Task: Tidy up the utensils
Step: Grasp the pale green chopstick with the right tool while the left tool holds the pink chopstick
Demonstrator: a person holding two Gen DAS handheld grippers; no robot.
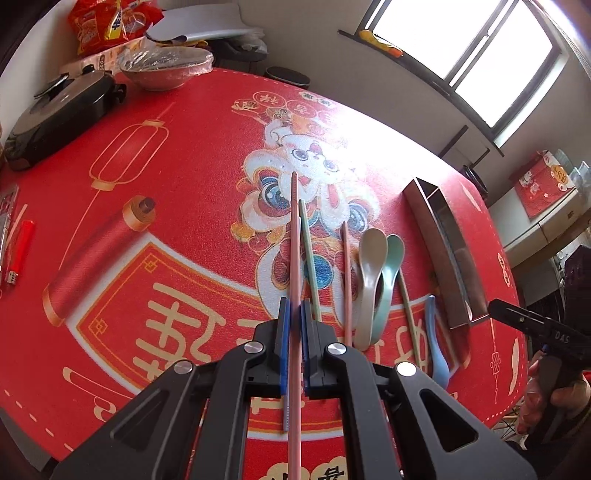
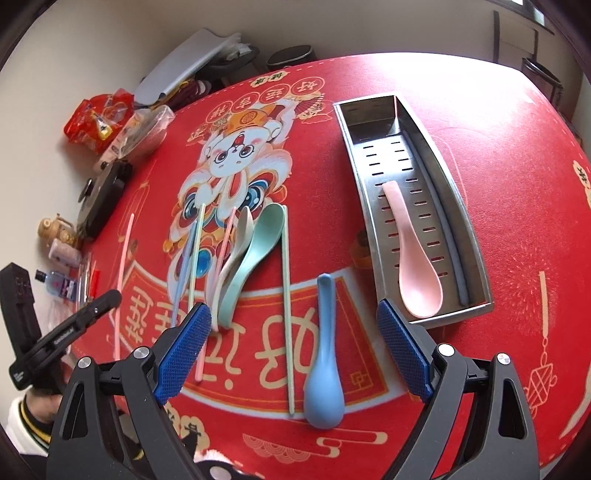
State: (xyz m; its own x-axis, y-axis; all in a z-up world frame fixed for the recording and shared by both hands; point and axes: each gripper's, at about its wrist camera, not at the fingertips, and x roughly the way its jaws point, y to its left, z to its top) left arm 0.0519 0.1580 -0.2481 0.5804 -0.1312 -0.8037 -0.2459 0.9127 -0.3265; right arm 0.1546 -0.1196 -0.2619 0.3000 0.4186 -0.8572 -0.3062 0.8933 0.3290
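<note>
My left gripper (image 1: 294, 314) is shut on a pink chopstick (image 1: 294, 236) that points forward above the red tablecloth; it also shows in the right wrist view (image 2: 123, 258). My right gripper (image 2: 291, 332) is open and empty above a blue spoon (image 2: 324, 373). A steel utensil tray (image 2: 354, 147) at the right holds a pink spoon (image 2: 413, 266). A beige spoon (image 2: 236, 251), a green spoon (image 2: 255, 251) and several chopsticks, among them a green one (image 2: 286, 295), lie on the cloth left of the blue spoon.
A black lidded pan (image 1: 62, 114), a covered bowl (image 1: 166, 70) and red snack bags (image 1: 107, 22) stand at the table's far left. A red lighter (image 1: 20, 247) lies at the left edge. The steel tray (image 1: 439, 251) lies near the right edge.
</note>
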